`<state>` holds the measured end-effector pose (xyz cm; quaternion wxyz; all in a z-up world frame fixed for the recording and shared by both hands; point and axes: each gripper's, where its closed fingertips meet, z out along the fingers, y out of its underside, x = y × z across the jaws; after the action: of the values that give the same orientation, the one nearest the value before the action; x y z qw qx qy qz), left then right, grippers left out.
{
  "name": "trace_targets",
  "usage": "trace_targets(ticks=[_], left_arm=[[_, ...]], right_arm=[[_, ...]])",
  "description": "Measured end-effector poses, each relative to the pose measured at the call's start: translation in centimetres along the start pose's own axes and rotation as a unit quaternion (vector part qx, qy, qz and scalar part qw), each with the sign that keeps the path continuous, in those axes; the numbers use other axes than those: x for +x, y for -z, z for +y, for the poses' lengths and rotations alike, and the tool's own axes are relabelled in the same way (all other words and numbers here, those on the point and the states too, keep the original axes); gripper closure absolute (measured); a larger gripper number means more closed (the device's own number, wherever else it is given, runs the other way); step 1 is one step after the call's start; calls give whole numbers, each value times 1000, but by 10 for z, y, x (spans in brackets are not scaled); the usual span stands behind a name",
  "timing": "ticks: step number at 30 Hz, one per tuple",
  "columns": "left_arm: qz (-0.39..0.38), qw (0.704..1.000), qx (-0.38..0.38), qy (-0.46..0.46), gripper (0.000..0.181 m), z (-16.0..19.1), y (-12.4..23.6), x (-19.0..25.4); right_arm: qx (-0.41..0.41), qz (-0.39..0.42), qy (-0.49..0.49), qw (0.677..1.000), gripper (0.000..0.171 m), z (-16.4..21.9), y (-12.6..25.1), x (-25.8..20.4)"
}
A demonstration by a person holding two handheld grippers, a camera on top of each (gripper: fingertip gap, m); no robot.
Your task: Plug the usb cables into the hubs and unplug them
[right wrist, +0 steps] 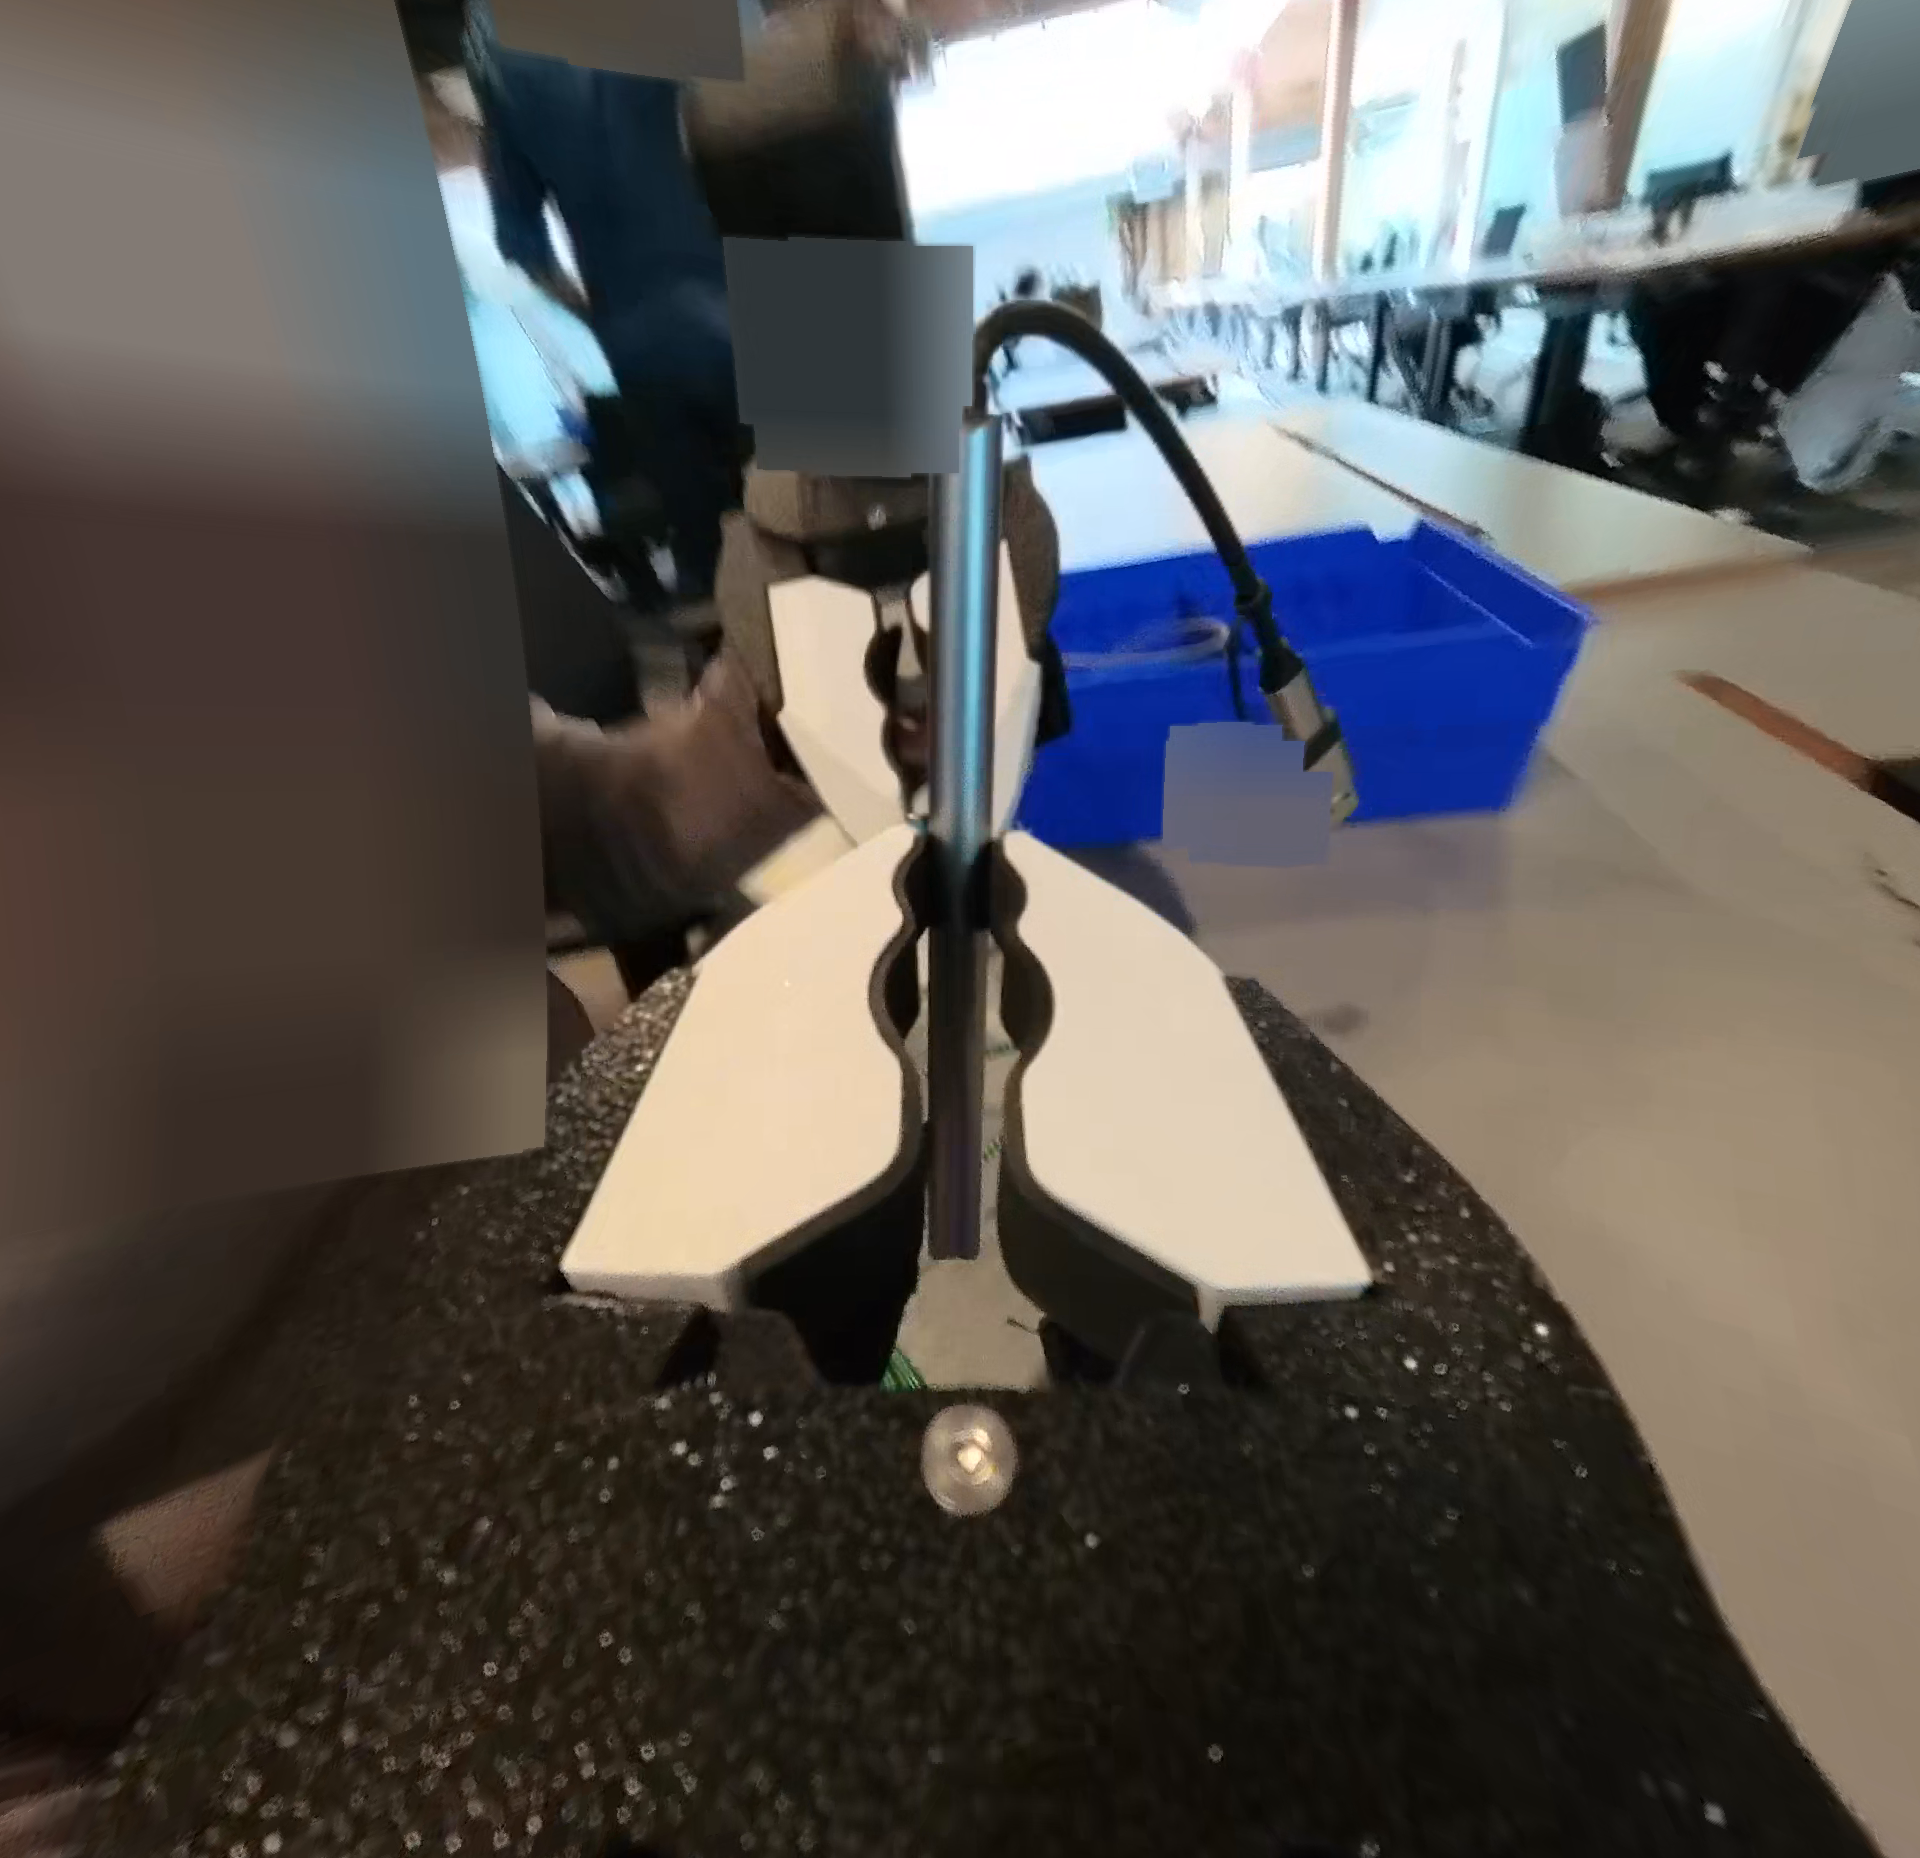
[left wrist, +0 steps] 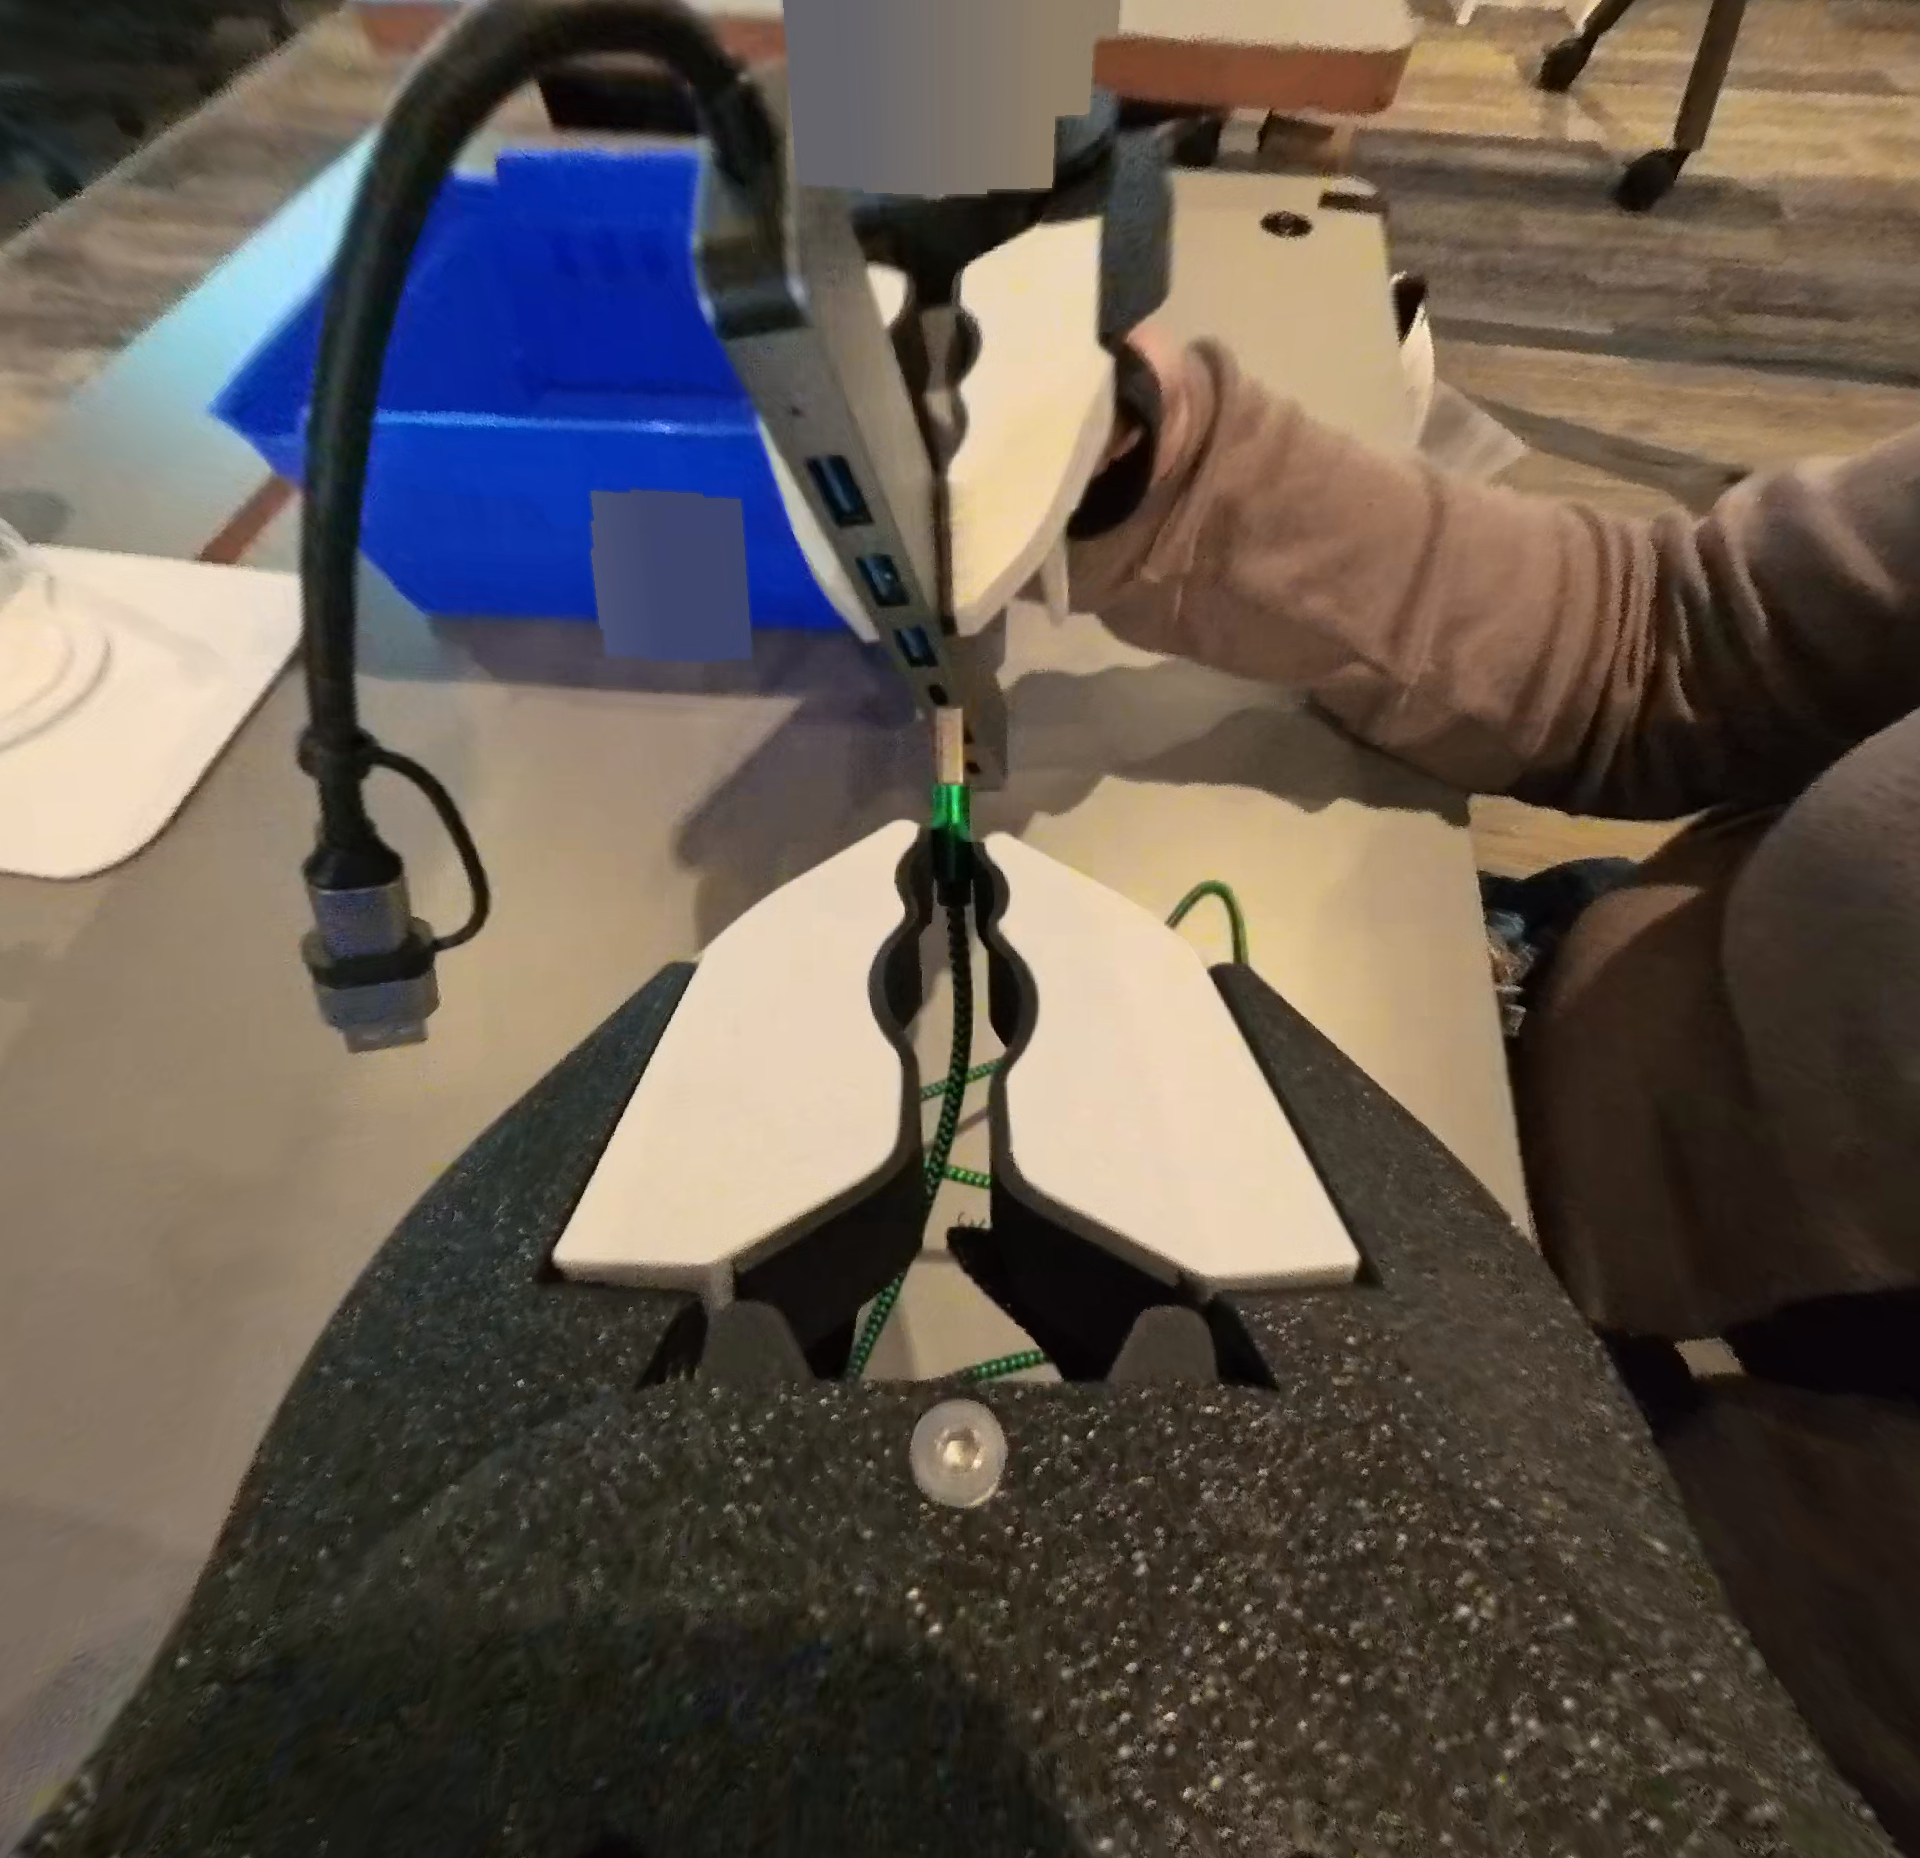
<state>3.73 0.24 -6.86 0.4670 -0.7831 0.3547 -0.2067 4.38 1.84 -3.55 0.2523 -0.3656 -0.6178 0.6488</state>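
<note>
Jaws of left gripper (left wrist: 951,840) clamping green cable (left wrist: 954,868), plug at hub (left wrist: 831,437).

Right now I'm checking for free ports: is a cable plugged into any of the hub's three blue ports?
No. In the left wrist view the hub's three blue ports are all empty.
</note>
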Motion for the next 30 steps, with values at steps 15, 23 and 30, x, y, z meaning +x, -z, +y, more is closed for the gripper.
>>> trace_targets(ticks=[15, 23, 30], left_arm=[[31, 996, -80, 36, 174, 21, -14, -1], [40, 989, -136, 35, 174, 28, -12, 2], [30, 987, -159, 18, 174, 33, -13, 2]], right_arm=[[-87, 4, -6, 996, 162, 32, -3, 2], [-101, -18, -12, 995, 162, 40, -8, 1], [-101, -23, -14, 995, 162, 45, -11, 1]])
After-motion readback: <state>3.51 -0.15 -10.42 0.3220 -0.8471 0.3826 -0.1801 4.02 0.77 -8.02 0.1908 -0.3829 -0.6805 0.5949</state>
